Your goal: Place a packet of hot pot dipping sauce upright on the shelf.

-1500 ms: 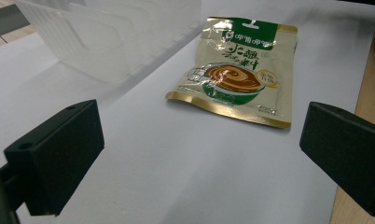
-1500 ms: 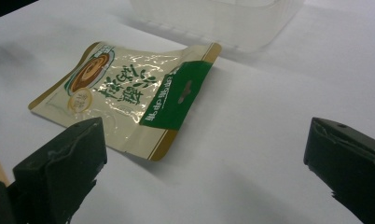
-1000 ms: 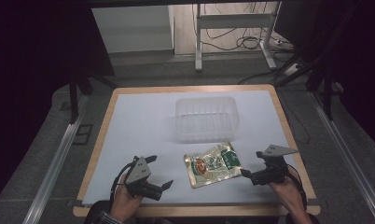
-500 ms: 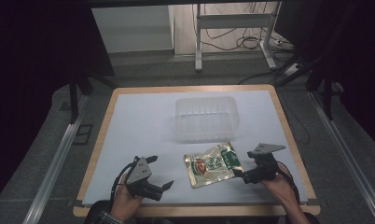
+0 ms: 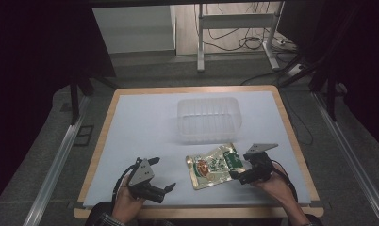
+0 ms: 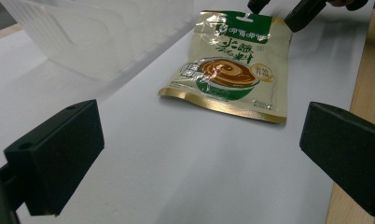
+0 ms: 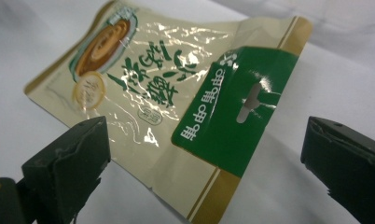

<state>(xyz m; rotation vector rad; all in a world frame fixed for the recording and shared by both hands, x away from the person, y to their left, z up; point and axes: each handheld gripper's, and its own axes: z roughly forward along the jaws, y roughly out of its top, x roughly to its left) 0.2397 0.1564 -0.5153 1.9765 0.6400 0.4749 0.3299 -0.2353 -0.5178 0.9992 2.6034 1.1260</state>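
Jaws wide on both sides, nothing between either pair. The left gripper [image 5: 165, 189] rests low near the table's [image 5: 131, 141] front edge, held in the left hand [image 5: 126, 200], in the same place as a second ago; its jaws point across the white surface toward the snack pouch [image 6: 227, 65], which lies well ahead of them and flat, with the clear plastic tub [image 6: 97, 32] farther off to their left. The right gripper [image 5: 234, 175] has slid in from the right over the last second and now has its jaws at the pouch's green header end. In the right gripper view that header with its hang hole [image 7: 251, 102] sits between the spread jaws, slightly raised and curled off the table, not yet pinched. The approach looks finished; judged from this, closing on the header comes next, and the tub just beyond the pouch is the likely destination.
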